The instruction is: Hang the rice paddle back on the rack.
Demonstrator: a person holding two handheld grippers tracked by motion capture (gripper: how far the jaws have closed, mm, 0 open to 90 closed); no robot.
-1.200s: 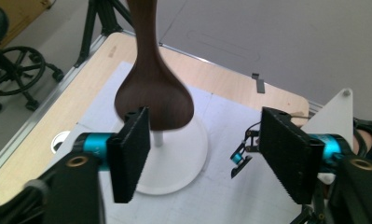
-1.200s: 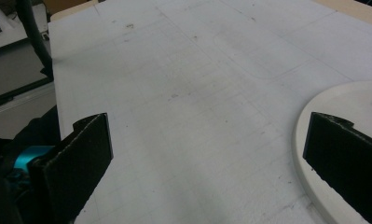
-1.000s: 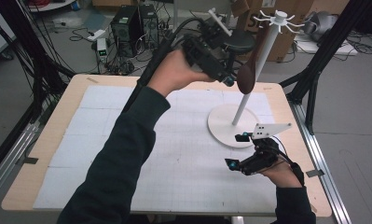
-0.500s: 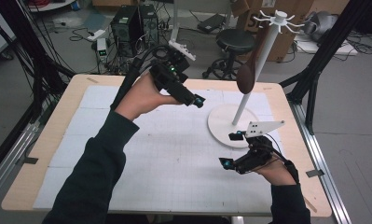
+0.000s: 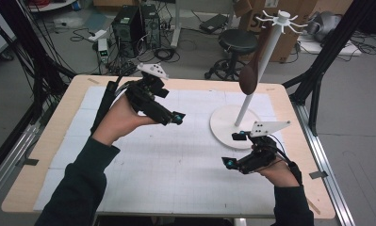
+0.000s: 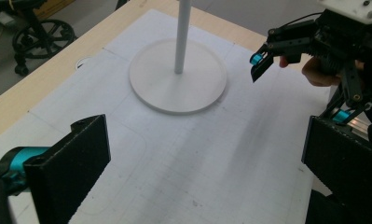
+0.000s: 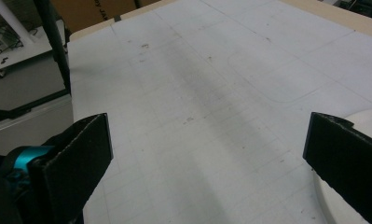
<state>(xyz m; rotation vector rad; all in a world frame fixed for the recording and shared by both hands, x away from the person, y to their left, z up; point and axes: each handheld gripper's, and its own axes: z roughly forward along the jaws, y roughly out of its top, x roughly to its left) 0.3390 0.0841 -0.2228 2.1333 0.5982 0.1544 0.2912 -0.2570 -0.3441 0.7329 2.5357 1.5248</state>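
A white stand [image 5: 225, 123] with a round base and a thin pole stands at the mat's far right. A brown wooden spoon [image 5: 249, 75] hangs from the hooks at its top. My left gripper [image 5: 174, 117] hovers over the mat left of the stand; its jaws have just been opening. They stand open with nothing between them in the left gripper view [image 6: 207, 158], aimed toward the stand base [image 6: 179, 79]. My right gripper [image 5: 234, 149] rests low at the near right, just in front of the base, open and empty [image 7: 207, 163]. The base's edge [image 7: 326, 205] shows beside its right jaw.
A white gridded mat [image 5: 176, 165] covers the wooden table [image 5: 44, 141]. Black frame posts [image 5: 317, 80] rise at the table's right and left. On the floor behind are a stool [image 5: 237, 42], a computer tower [image 5: 129, 23] and cables.
My left gripper has drawn back from the spoon at the top of the stand, moving left and down over the mat. The spoon stays hanging. The right gripper has hardly moved.
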